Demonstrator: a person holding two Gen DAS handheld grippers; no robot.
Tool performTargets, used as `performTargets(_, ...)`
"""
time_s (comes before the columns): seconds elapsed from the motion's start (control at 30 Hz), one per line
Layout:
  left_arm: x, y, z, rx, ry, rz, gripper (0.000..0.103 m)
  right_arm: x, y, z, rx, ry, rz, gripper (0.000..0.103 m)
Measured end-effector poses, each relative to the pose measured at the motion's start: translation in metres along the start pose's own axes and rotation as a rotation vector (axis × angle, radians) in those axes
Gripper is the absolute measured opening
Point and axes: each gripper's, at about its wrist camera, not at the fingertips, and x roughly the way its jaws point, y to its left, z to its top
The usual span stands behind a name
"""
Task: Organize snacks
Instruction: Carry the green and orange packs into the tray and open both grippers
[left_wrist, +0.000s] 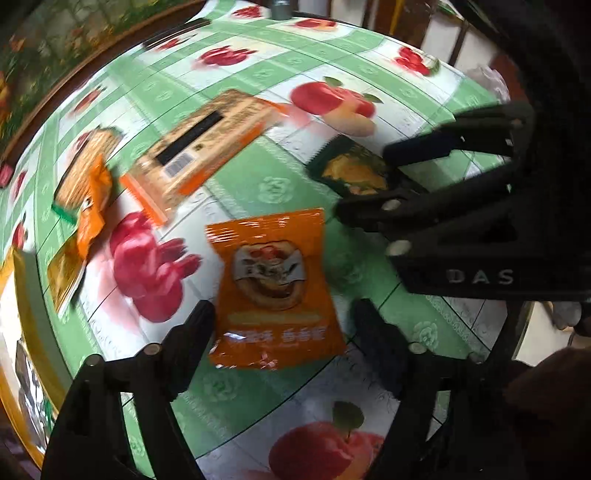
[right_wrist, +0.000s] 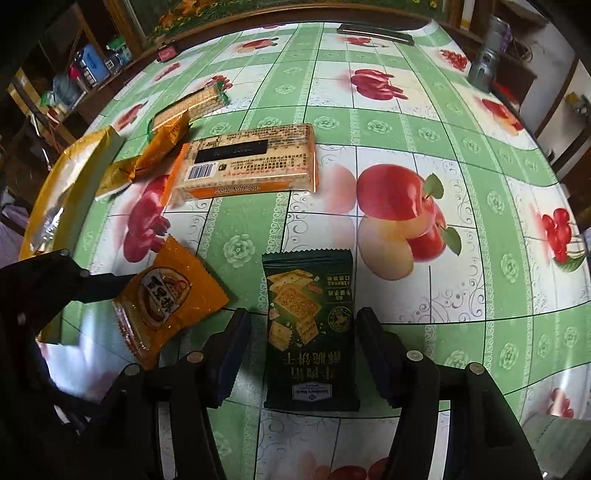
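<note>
Lying flat on the surface (right_wrist: 406, 122), the green cracker packet (right_wrist: 312, 325) runs lengthwise between the right gripper (right_wrist: 303, 354)'s released jaws; the orange packet (left_wrist: 275, 288) sits likewise between the left gripper (left_wrist: 284, 339)'s parted jaws.

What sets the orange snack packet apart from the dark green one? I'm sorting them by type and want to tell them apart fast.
The orange packet is orange with a round pastry picture; the dark green packet is dark green and shows square crackers. In the right wrist view the orange packet lies askew, while the dark green packet lies straight and looks longer. Both lie flat on the fruit-print tablecloth, each between open jaws, gripped by neither.
</note>
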Motion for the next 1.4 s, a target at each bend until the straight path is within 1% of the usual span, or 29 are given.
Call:
performTargets(0.07, 0.002, 0.001, 0.004, -0.015, -0.005, -0.008, 0.080, 0.001, 0.002, -0.001, 0.003, -0.007, -0.021, 0.059)
performTargets(0.1, 0.002, 0.003, 0.006, -0.035, -0.012, -0.009, 0.077, 0.001, 0.002, -0.002, 0.006, -0.011, -0.034, 0.053)
performTargets(0.13, 0.002, 0.004, 0.007, -0.048, -0.018, -0.007, 0.066, 0.001, 0.002, -0.002, 0.009, -0.018, -0.051, 0.046)
performTargets(0.17, -0.001, 0.008, 0.008, -0.061, -0.034, -0.008, 0.056, 0.000, 0.001, -0.003, 0.017, -0.023, -0.052, 0.046)
performTargets(0.23, -0.002, 0.015, 0.009, -0.092, -0.034, -0.033, 0.049, -0.001, -0.002, -0.004, 0.040, -0.029, -0.042, 0.046)
performTargets(0.33, -0.005, 0.024, 0.008, -0.117, -0.044, -0.035, 0.048, -0.003, -0.005, -0.007, 0.084, -0.039, -0.032, 0.046)
performTargets(0.43, -0.017, 0.035, 0.005, -0.162, -0.082, -0.055, 0.048, -0.007, -0.010, -0.007, 0.138, -0.045, 0.009, 0.046)
performTargets(0.53, -0.032, 0.045, 0.002, -0.204, -0.121, -0.069, 0.048, -0.010, -0.009, -0.006, 0.171, -0.052, 0.028, 0.046)
performTargets(0.63, -0.045, 0.058, -0.003, -0.243, -0.155, -0.072, 0.048, -0.018, 0.000, -0.002, 0.173, -0.072, 0.038, 0.046)
performTargets(0.77, -0.057, 0.081, -0.014, -0.312, -0.183, -0.055, 0.048, -0.027, 0.013, 0.006, 0.164, -0.097, 0.069, 0.045)
performTargets(0.93, -0.075, 0.123, -0.041, -0.429, -0.217, -0.021, 0.048, -0.038, 0.032, 0.019, 0.162, -0.120, 0.130, 0.045)
performTargets(1.07, -0.087, 0.152, -0.066, -0.515, -0.236, 0.014, 0.048, -0.037, 0.058, 0.033, 0.130, -0.118, 0.172, 0.045)
performTargets(1.2, -0.098, 0.179, -0.093, -0.595, -0.244, 0.062, 0.049, -0.033, 0.096, 0.047, 0.070, -0.108, 0.226, 0.045)
performTargets(1.4, -0.109, 0.218, -0.126, -0.703, -0.252, 0.123, 0.049, -0.028, 0.150, 0.065, -0.019, -0.098, 0.287, 0.045)
